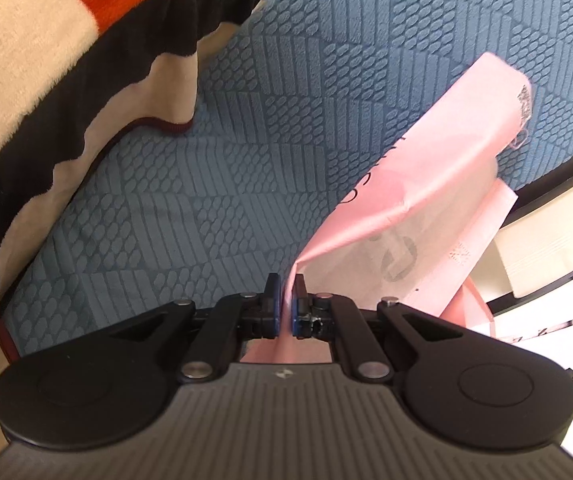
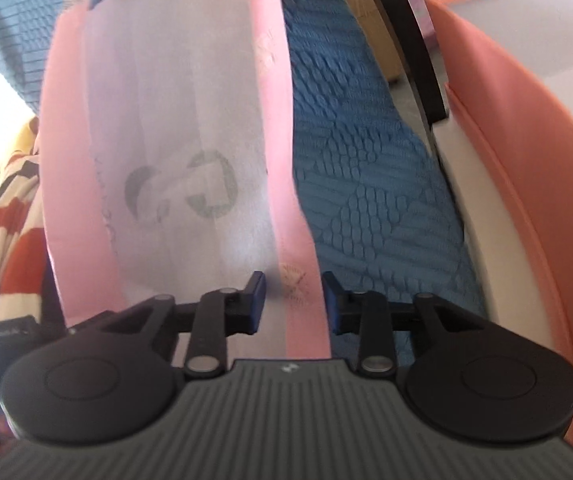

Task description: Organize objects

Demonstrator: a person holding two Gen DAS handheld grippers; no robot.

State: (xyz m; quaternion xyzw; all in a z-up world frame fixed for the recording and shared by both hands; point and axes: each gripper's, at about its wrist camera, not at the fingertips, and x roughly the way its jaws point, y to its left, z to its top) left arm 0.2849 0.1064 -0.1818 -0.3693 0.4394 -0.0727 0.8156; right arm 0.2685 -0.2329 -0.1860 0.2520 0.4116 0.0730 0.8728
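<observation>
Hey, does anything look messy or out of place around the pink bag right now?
Yes. The pink plastic mailer bag is creased and folded over itself, hanging crookedly above the blue textured bedspread from the shut left tongs. The right tongs are open at its edge. The striped fleece blanket lies rumpled beside it.
</observation>
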